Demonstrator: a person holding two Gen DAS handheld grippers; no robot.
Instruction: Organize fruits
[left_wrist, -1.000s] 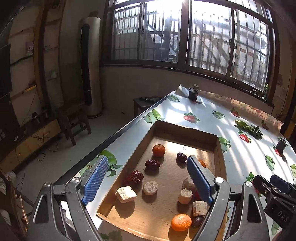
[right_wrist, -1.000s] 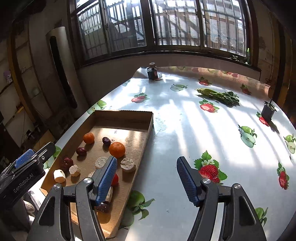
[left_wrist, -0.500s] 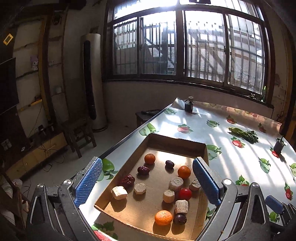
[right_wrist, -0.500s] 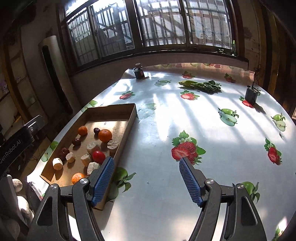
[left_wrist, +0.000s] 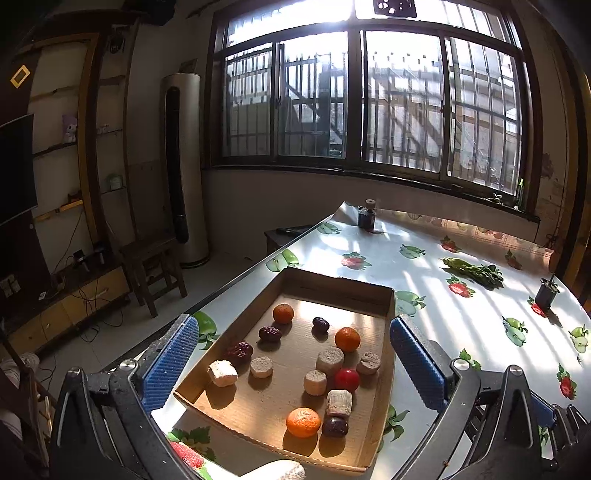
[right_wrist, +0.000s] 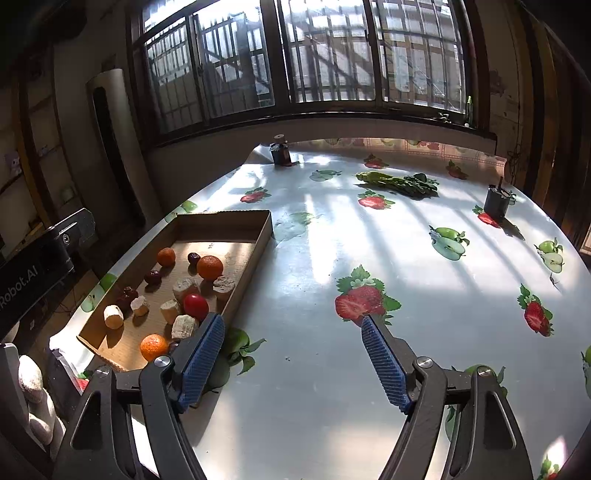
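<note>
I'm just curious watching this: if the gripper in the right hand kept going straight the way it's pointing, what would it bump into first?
Probably just the bare tablecloth. The right gripper angles downward, jaws opening with nothing between them. The cardboard tray lies off to its left, though depth is hard to judge here.

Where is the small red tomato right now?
The small red tomato lies in the shallow cardboard tray, right of centre in the left wrist view, among pale cut chunks.
</note>
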